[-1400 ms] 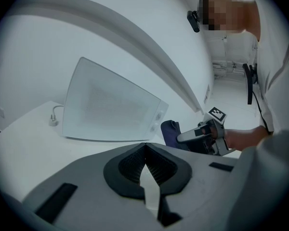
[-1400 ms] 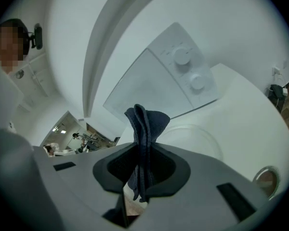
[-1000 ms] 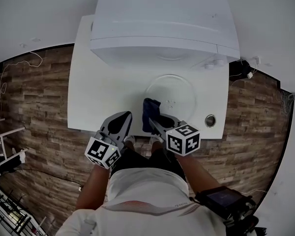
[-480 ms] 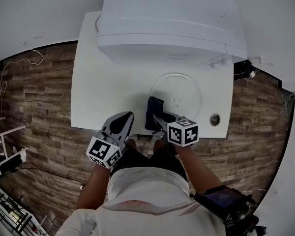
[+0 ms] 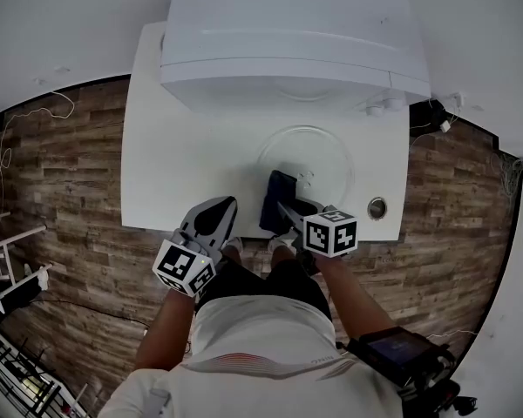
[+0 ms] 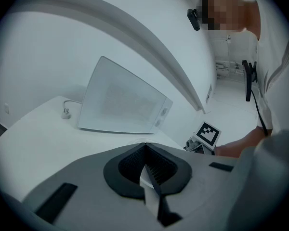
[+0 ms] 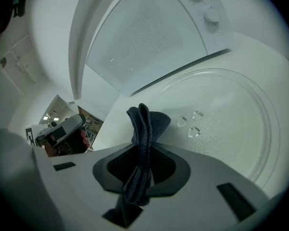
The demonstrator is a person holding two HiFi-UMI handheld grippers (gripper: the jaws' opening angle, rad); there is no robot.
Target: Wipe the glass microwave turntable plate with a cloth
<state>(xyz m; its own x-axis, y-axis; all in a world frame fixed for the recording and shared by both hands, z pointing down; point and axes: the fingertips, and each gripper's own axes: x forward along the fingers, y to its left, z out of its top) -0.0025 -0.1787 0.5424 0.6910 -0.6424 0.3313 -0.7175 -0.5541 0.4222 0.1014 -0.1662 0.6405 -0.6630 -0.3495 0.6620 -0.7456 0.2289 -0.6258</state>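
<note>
Pinching the cloth (image 5: 276,197) tight, the right gripper (image 5: 286,209) sits over the plate's (image 5: 327,155) near left edge. The left gripper (image 5: 213,219) is closed, empty. Next, rub it around.

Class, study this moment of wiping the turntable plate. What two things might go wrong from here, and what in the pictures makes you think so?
1. The glass plate lies loose on the white table, and the left gripper, shut and empty, is off it; a firm wipe may slide it.
2. The right gripper pinches the cloth in a narrow fold; its hard jaw tips may scrape the glass.
</note>
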